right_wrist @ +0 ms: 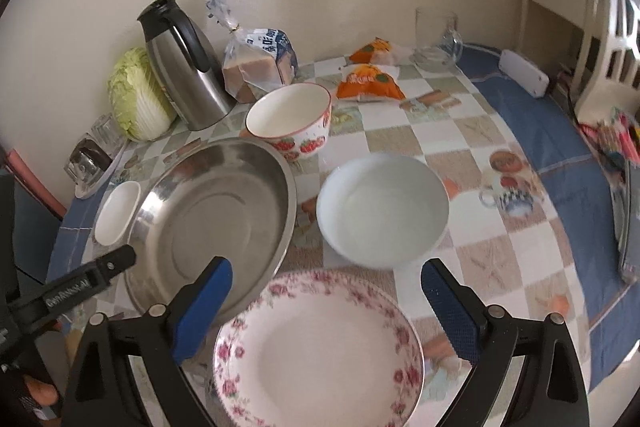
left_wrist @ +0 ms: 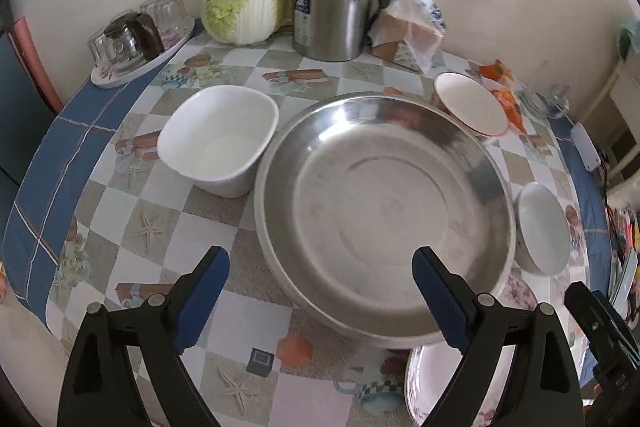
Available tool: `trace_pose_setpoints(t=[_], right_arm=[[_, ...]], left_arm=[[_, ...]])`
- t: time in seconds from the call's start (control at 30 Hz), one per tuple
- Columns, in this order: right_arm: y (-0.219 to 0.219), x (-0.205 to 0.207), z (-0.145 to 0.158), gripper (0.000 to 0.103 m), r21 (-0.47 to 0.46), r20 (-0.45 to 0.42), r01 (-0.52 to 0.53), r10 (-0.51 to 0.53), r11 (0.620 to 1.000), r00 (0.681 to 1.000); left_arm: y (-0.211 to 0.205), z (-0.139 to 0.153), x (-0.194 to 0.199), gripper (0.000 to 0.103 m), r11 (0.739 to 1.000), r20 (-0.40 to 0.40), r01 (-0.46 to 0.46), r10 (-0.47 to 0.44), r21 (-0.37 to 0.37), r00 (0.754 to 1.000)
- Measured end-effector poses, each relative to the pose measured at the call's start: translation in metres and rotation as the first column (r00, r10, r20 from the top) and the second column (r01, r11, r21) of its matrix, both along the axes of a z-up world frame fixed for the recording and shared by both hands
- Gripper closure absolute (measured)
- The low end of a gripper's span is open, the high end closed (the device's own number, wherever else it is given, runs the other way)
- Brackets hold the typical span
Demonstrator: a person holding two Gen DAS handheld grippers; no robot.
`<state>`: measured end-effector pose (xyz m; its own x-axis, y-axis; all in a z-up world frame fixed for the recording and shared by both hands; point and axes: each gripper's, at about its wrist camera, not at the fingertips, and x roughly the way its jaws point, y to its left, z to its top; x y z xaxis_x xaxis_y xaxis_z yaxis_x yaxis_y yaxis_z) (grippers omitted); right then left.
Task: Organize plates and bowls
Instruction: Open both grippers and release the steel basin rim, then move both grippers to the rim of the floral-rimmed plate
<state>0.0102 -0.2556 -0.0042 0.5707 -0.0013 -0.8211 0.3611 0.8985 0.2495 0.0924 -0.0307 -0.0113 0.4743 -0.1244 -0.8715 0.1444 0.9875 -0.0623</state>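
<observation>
Crockery lies spread out on a checked tablecloth, nothing stacked yet, so the sorting appears to be at its start or between pieces. Left wrist view: the left gripper [left_wrist: 320,301] has its blue pads spread wide and pinches nothing. A large steel basin [left_wrist: 384,211] sits just beyond and between the pads, its near rim below the right pad. A white squarish bowl [left_wrist: 220,139] stands to the far left of the basin, a red-rimmed bowl [left_wrist: 472,103] to its far right, a small white bowl [left_wrist: 544,227] at its right side. Right wrist view: the right gripper [right_wrist: 324,307] is likewise spread wide and empty. A floral plate [right_wrist: 320,351] lies near, directly between the pads, its left edge tucked against the steel basin. The small white bowl sits just beyond the plate, the red-rimmed bowl with strawberries farther off. The likely next move is lowering over one rim and closing on it.
</observation>
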Motion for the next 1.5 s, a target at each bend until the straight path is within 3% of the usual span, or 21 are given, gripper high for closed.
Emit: trace_pose_setpoints(t=[0.2, 0.5, 0.87, 0.93, 0.97, 1.0, 1.1, 1.33, 1.5], right_arm=[[-0.009, -0.019, -0.015, 0.006, 0.052, -0.060, 0.058, -0.055, 0.997, 0.997], [-0.027, -0.037, -0.049, 0.006, 0.125, -0.175, 0.134, -0.111, 0.983, 0.978], [-0.046, -0.041, -0.083, 0.006, 0.217, -0.254, 0.185, -0.128, 0.958, 0.959], [-0.049, -0.042, -0.086, 0.006, 0.234, -0.256, 0.197, -0.135, 0.952, 0.957], [-0.049, -0.042, -0.086, 0.007, 0.238, -0.258, 0.202, -0.138, 0.950, 0.956], [-0.050, -0.042, -0.087, 0.012, 0.242, -0.260, 0.205, -0.140, 0.948, 0.956], [-0.050, -0.043, -0.089, 0.032, 0.260, -0.257, 0.205, -0.137, 0.944, 0.956], [-0.055, -0.043, -0.094, 0.082, 0.273, -0.266, 0.230, -0.156, 0.934, 0.951], [-0.058, -0.047, -0.095, 0.086, 0.273, -0.274, 0.237, -0.161, 0.932, 0.948]], left_arm=[[-0.007, 0.000, -0.021, 0.010, 0.999, 0.009, 0.045, -0.045, -0.018, 0.999], [-0.016, -0.029, -0.042, 0.010, 0.996, -0.166, 0.085, -0.090, -0.037, 0.982], [-0.040, -0.054, -0.050, 0.010, 0.993, -0.258, 0.121, -0.114, 0.011, 0.959], [-0.043, -0.058, -0.047, 0.015, 0.993, -0.274, 0.116, -0.111, 0.002, 0.955], [-0.044, -0.061, -0.046, 0.023, 0.994, -0.286, 0.112, -0.108, -0.005, 0.952], [-0.046, -0.063, -0.044, 0.030, 0.994, -0.292, 0.109, -0.106, -0.007, 0.951], [-0.050, -0.071, -0.041, 0.037, 0.995, -0.314, 0.096, -0.097, -0.019, 0.945], [-0.056, -0.080, -0.031, 0.045, 0.995, -0.332, 0.072, -0.090, -0.067, 0.939], [-0.060, -0.085, -0.029, 0.055, 0.993, -0.348, 0.074, -0.100, -0.088, 0.932]])
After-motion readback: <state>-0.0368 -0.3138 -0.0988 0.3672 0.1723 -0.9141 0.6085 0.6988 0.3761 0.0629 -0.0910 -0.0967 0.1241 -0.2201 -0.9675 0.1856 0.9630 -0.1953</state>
